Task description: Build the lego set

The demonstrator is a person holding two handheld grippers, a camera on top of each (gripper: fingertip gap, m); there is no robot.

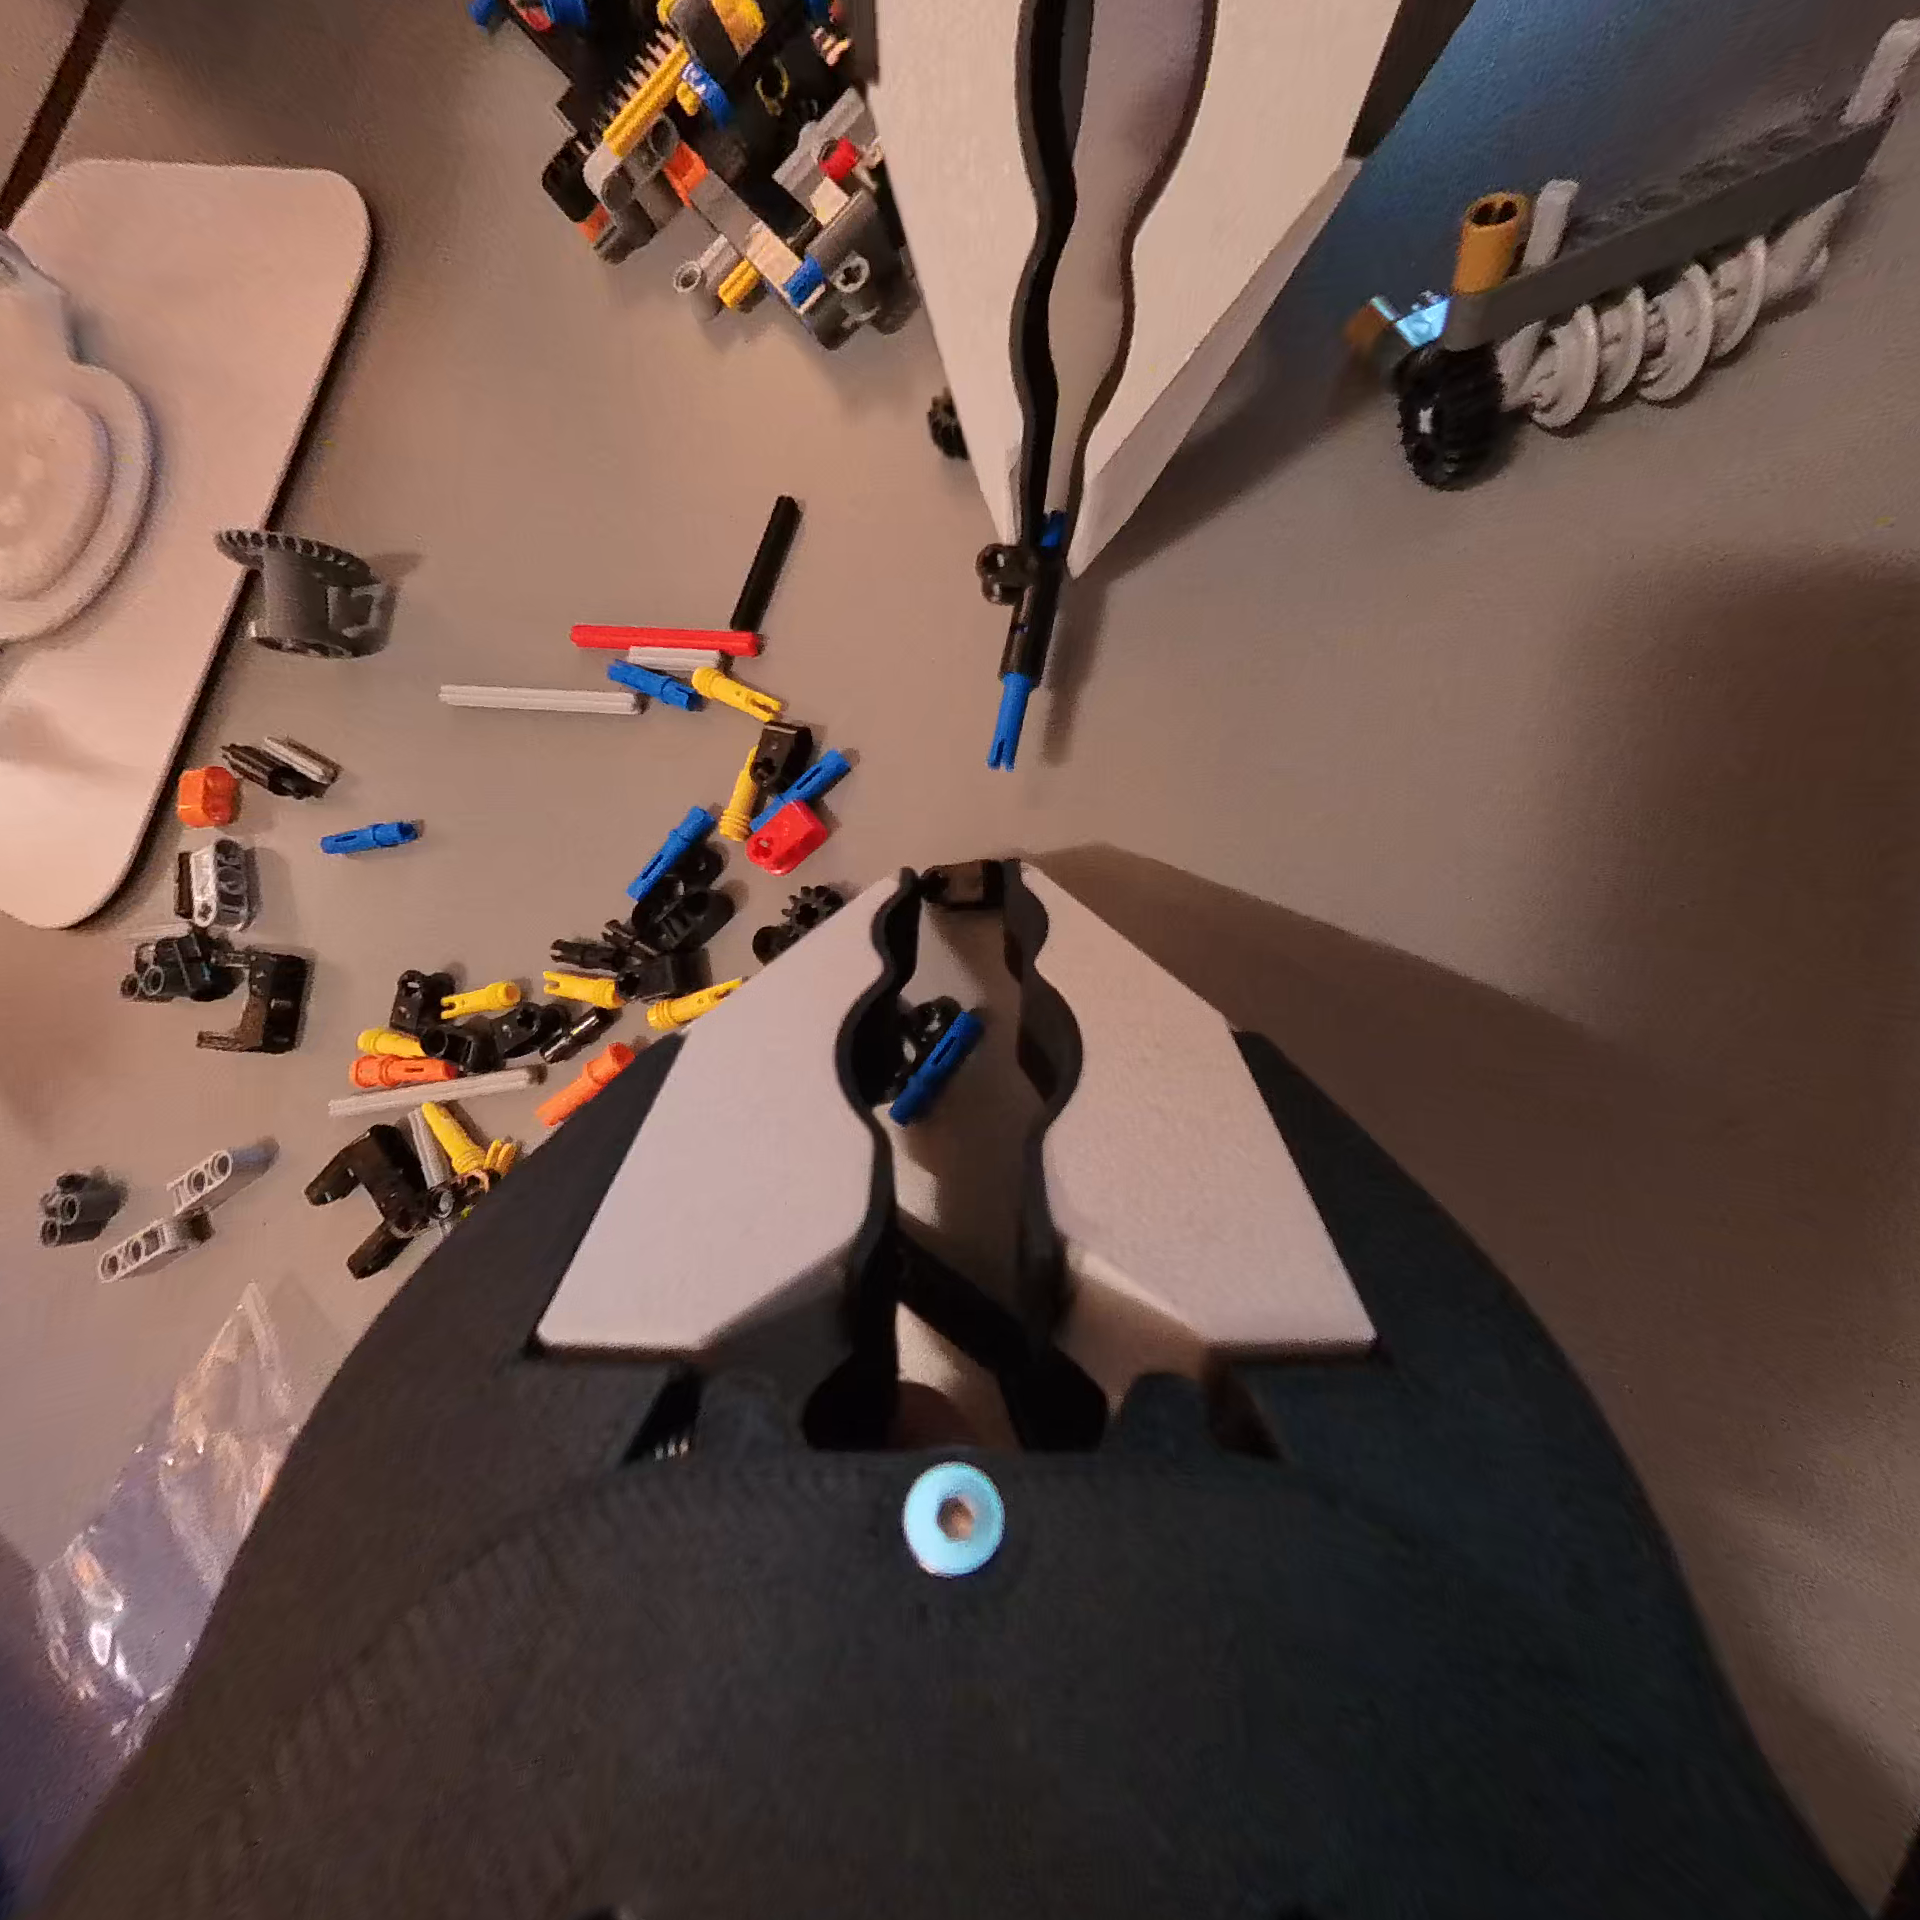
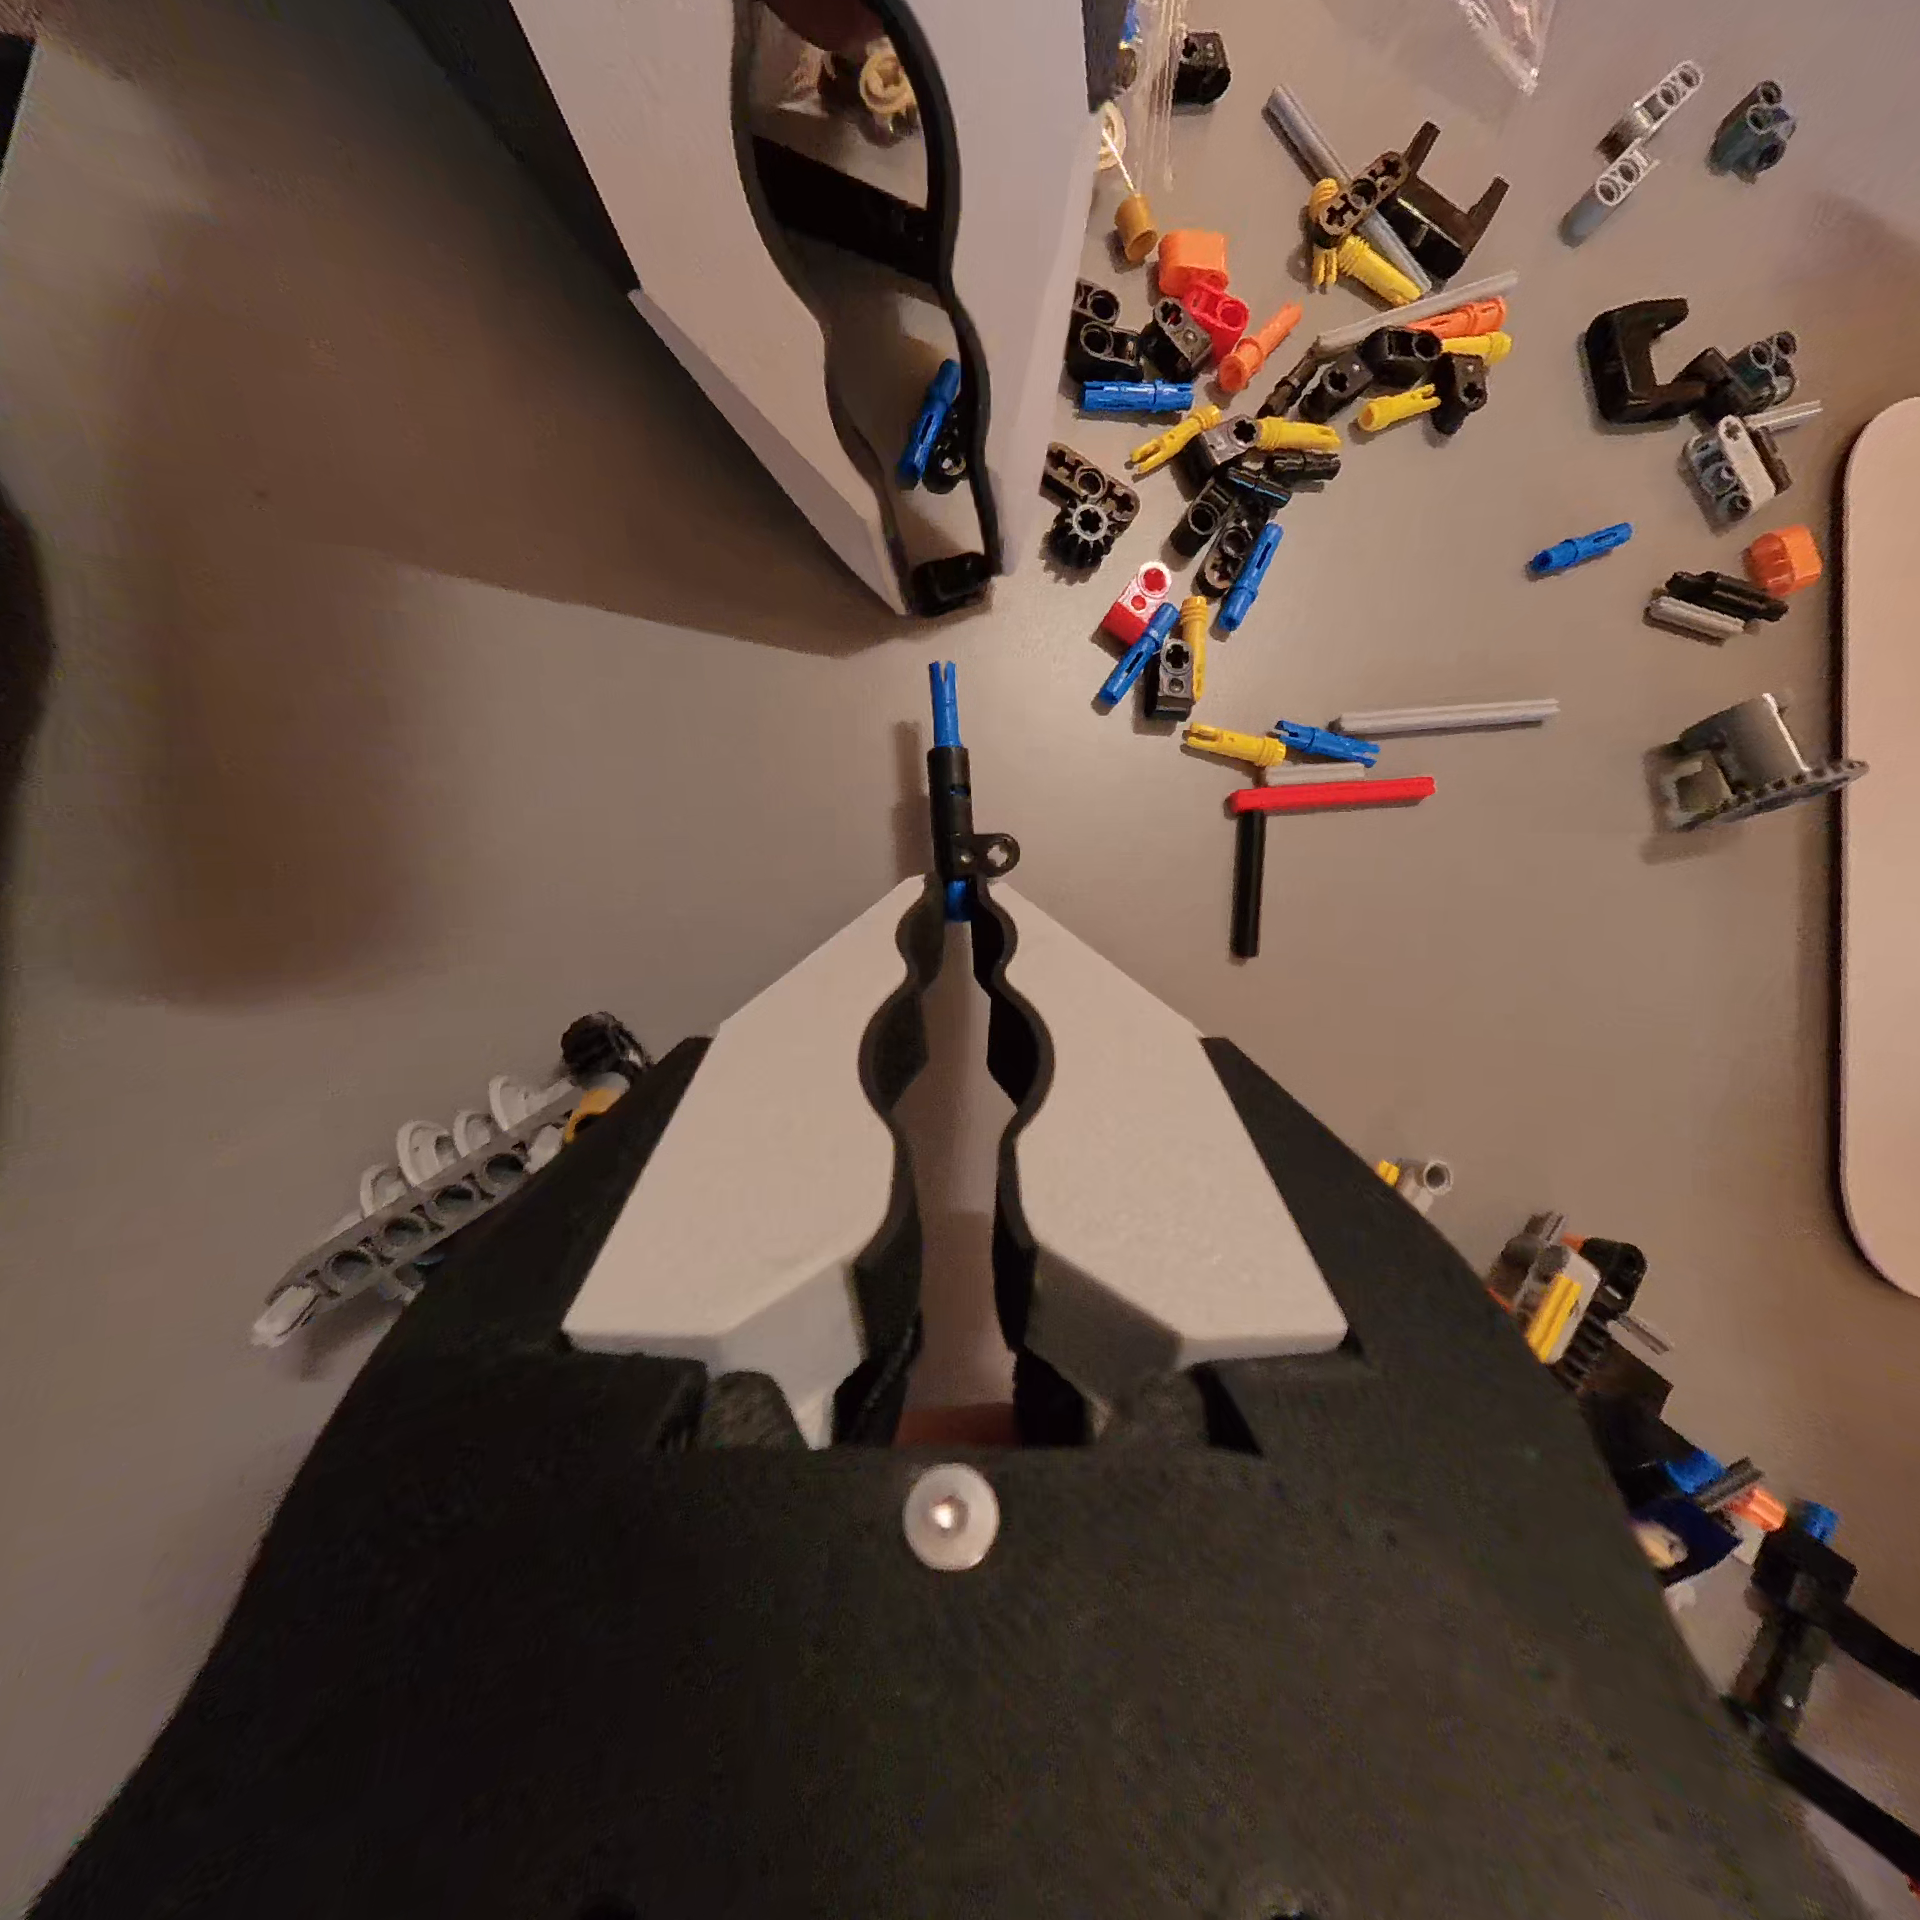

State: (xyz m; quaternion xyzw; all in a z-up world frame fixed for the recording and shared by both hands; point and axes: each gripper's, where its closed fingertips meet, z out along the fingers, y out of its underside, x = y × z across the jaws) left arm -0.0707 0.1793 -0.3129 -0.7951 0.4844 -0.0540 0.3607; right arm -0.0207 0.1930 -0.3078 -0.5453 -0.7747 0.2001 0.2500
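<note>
Beside the loose parts pile (image 1: 540, 966), the clear plastic bag (image 1: 156, 1507) is blurred and runs off the frame's left edge. The pale board (image 2: 1881, 831) next to that pile is cut by the right edge. Away from the pile, the built assembly (image 2: 1621, 1382) lies half hidden behind the right gripper (image 2: 961, 894) body.

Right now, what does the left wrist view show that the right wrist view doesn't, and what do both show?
Only the left wrist view: the black toothed wheel on the end of the grey beam with white discs, and the big half-built model nearly whole at the top.

Only the right wrist view: a small gold sleeve near the pile.

Both: the left gripper pinching a small black piece, the right gripper clamped on a blue-and-black pin assembly, the red rod, and the loose parts pile.
</note>
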